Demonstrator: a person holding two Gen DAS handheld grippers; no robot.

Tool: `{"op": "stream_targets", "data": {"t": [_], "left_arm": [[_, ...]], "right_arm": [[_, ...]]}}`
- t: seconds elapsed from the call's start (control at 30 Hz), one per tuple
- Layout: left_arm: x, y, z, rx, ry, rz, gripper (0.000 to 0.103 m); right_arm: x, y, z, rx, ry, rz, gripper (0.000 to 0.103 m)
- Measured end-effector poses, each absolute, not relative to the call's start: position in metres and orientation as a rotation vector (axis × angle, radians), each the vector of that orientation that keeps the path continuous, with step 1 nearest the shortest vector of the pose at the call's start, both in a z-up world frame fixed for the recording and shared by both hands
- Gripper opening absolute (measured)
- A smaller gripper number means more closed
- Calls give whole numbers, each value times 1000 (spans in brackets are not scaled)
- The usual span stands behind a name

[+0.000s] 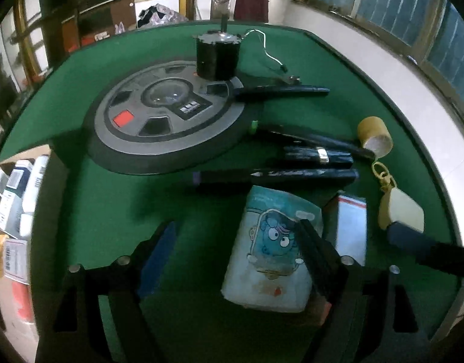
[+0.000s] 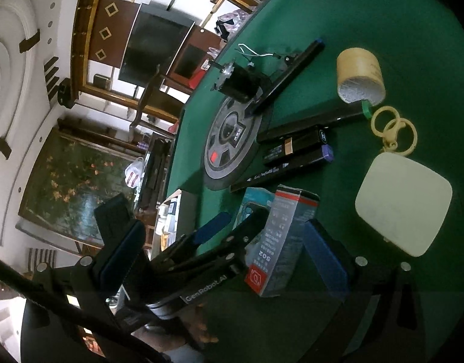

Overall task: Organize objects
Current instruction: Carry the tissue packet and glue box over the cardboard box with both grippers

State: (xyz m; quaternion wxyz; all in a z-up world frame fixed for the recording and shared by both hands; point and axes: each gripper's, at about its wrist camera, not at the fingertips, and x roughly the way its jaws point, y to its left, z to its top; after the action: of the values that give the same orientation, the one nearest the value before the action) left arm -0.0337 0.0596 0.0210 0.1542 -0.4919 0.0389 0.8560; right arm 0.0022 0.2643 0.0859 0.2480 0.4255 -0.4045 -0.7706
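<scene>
A tissue pack (image 1: 271, 260) with a cartoon print lies flat on the green table (image 1: 110, 199). My left gripper (image 1: 235, 227) points down at it, open; the pack sits between the jaws, close against the black right one. A grey and red "502" box (image 2: 280, 242) stands just right of the pack. My right gripper (image 2: 216, 230) is wide open, with that box and the left gripper inside its span. One of its fingers (image 1: 410, 239) touches a cream square case (image 2: 404, 202) with a keyring.
Beyond lie several black pens and tubes (image 1: 316, 157), a tape roll (image 1: 375, 136), a round grey disc (image 1: 168, 115) and a black motor (image 1: 218, 57) with wires. A carton of packets (image 1: 14, 199) sits beyond the table's left edge. Windows line the right wall.
</scene>
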Motion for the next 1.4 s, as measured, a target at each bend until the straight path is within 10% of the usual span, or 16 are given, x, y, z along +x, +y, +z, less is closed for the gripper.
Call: {"op": "stream_targets", "data": {"t": [0.37,0.6,0.7,0.73,1.17,1.23,1.3,1.4], "left_arm": [[-31,44,24,-1388,173,2390,67],[-24,78,11,-1313,295,2406,94],[-20,79,14,-1276,291,2409,71],[-19,77,19,-1254,287,2411,39],[27,-16,65,-1208,-107,2386,36],[34,-38,75,-1196,-151,2398,36],[38,-59,83,-1185,-171,2427,36],[42,-102,92,-1182,-197,2490,36]], "right_arm": [[4,263,79,1188,-1089,-2122,103],[9,259,83,1192,-1065,-2144,103],[11,263,85,1188,-1058,-2169,103],[12,263,85,1190,-1060,-2170,103],[11,202,86,1454,-440,-2513,101],[9,193,78,1513,-305,-2579,83],[10,189,78,1511,-174,-2666,34],[13,196,77,1506,-239,-2632,24]]}}
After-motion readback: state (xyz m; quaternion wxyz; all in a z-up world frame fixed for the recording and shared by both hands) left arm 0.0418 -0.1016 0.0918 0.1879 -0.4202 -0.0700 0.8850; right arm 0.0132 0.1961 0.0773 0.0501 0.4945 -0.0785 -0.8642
